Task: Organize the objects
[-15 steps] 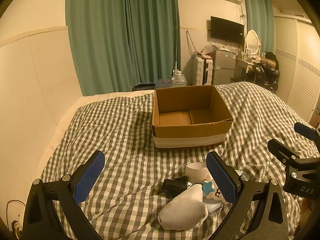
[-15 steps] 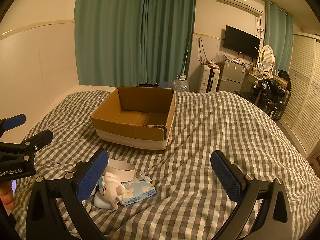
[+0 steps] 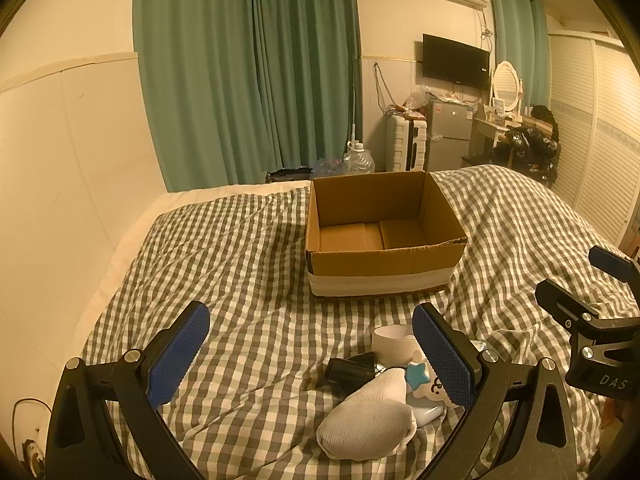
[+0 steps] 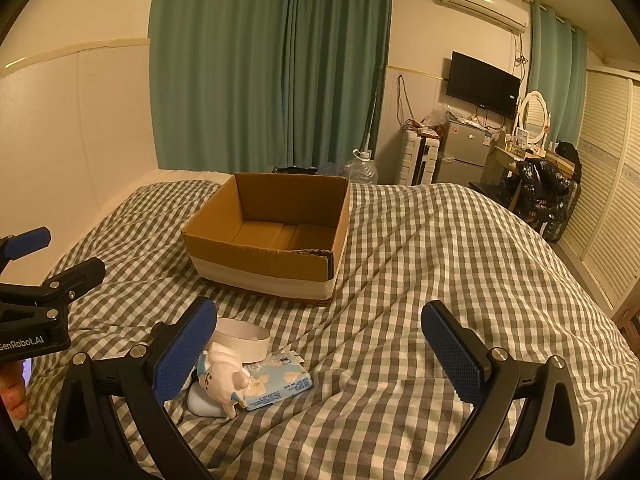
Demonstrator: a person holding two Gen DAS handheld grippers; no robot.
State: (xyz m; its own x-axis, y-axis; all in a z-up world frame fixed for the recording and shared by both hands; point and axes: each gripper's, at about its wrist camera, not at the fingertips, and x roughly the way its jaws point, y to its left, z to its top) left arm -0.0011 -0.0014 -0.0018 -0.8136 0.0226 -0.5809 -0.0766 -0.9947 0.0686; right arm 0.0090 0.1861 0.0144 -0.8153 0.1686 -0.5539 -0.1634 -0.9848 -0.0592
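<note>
An open, empty cardboard box (image 3: 384, 236) (image 4: 272, 240) stands on the checked bed cover. Near me lies a small pile: a rolled grey-white sock (image 3: 368, 420), a black cylinder (image 3: 348, 370), a white round tape roll (image 3: 390, 344) (image 4: 240, 338), a white toy figure with a blue star (image 3: 424, 384) (image 4: 222, 376) and a blue tissue pack (image 4: 278, 382). My left gripper (image 3: 312, 356) is open and empty above the bed, with the pile by its right finger. My right gripper (image 4: 320, 356) is open and empty, with the pile by its left finger.
The checked bed cover (image 3: 240, 264) (image 4: 440, 260) spreads all around. A wall panel (image 3: 60, 180) runs along the bed's left side. Green curtains (image 3: 248, 72), a water jug (image 3: 360, 160), a small fridge (image 3: 448, 136) and a dresser (image 3: 504, 128) stand beyond the bed.
</note>
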